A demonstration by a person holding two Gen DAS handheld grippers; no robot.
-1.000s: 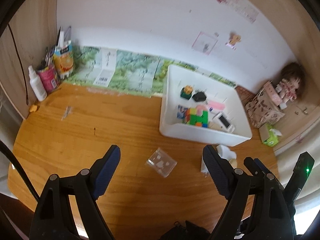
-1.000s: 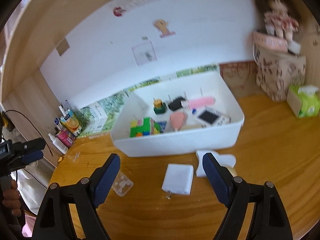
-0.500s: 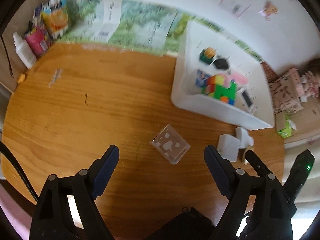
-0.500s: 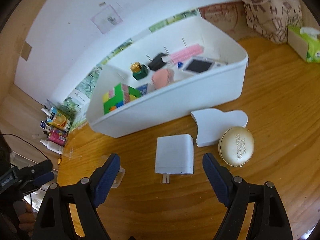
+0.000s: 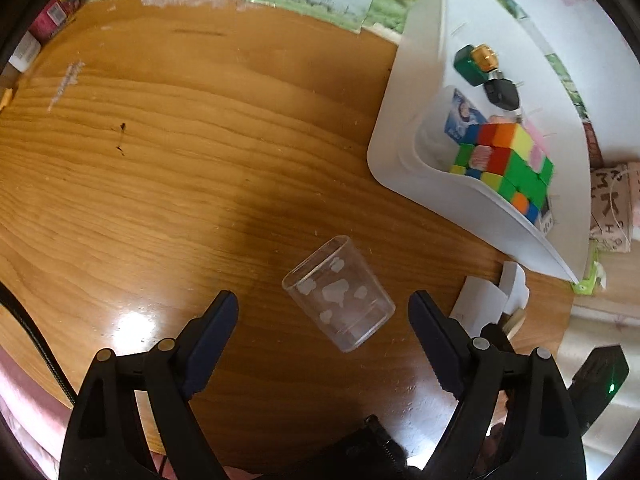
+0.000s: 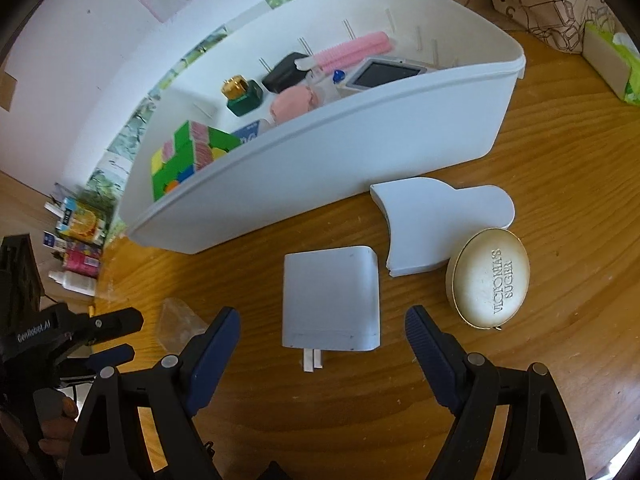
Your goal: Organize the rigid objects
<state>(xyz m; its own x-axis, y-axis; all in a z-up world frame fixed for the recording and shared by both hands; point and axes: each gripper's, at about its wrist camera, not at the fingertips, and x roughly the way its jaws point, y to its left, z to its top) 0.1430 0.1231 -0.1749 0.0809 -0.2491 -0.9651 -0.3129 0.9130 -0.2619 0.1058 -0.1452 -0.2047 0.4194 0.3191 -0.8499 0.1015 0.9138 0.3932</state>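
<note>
A clear plastic box point(image 5: 339, 292) with white shapes lies on the wooden table. My left gripper point(image 5: 323, 320) is open, fingers on either side just short of it. A white plug adapter point(image 6: 330, 298) lies flat, prongs toward me. My right gripper point(image 6: 322, 332) is open, just short of the adapter. Beside it lie a white curved piece point(image 6: 432, 224) and a gold oval tin point(image 6: 489, 276). A white bin point(image 6: 320, 160) holds a colour cube point(image 6: 188, 152), green bottle point(image 6: 242, 96) and other items. It also shows in the left wrist view point(image 5: 452, 208).
Bottles and cartons point(image 6: 76, 236) stand at the far left by the wall. A patterned bag point(image 6: 540, 0) and a tissue box point(image 6: 612, 60) stand right of the bin. The left gripper point(image 6: 104, 340) shows in the right wrist view.
Both grippers have come down and forward toward the table. The clear box and the adapter now sit close to the open fingers.
</note>
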